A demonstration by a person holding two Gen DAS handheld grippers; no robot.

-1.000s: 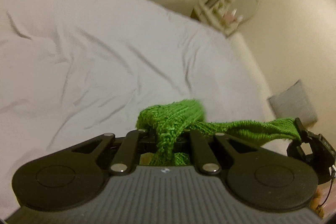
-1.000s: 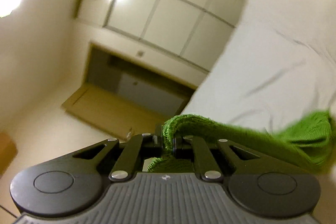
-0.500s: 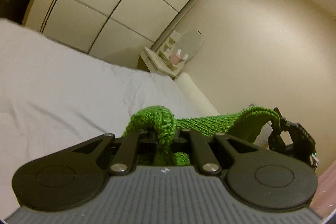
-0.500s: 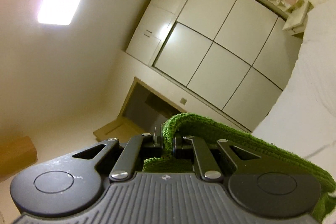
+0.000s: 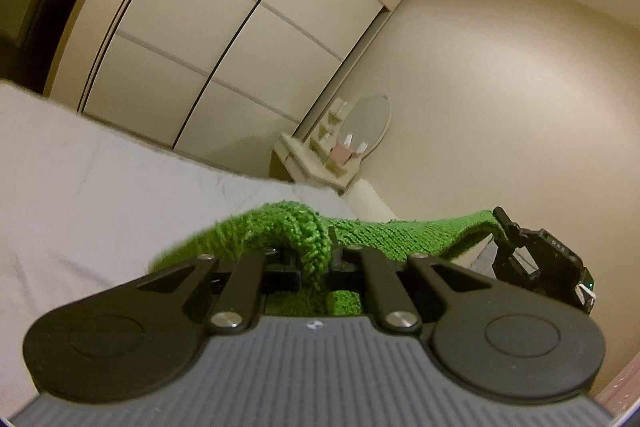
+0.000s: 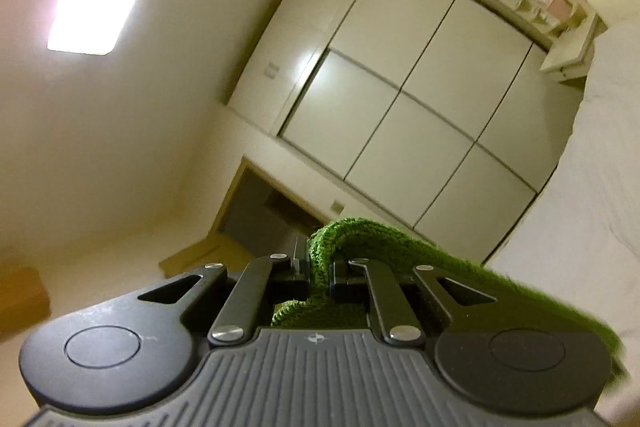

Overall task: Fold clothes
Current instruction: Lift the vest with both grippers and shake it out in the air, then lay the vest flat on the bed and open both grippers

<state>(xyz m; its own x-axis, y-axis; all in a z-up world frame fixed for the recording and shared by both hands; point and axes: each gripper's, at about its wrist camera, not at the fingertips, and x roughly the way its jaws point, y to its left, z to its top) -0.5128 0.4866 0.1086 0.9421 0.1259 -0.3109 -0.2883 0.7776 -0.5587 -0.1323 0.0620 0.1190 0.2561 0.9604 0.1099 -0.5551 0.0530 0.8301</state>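
A green knitted garment is stretched in the air between both grippers, above a bed with a white sheet. My left gripper is shut on one bunched edge of the knit. In the left wrist view the right gripper shows at the far right, holding the other end. The right wrist view has my right gripper shut on a fold of the green garment, which trails off to the lower right. Most of the garment hangs out of sight below the grippers.
White wardrobe doors fill the far wall. A small dressing table with an oval mirror stands beside the bed's head. The ceiling light and an open doorway show in the right wrist view, with the bed sheet at right.
Both grippers have tilted upward with the garment held between them: the views swung from the bed sheet to the wardrobe, wall and ceiling. Both grips stay the same.
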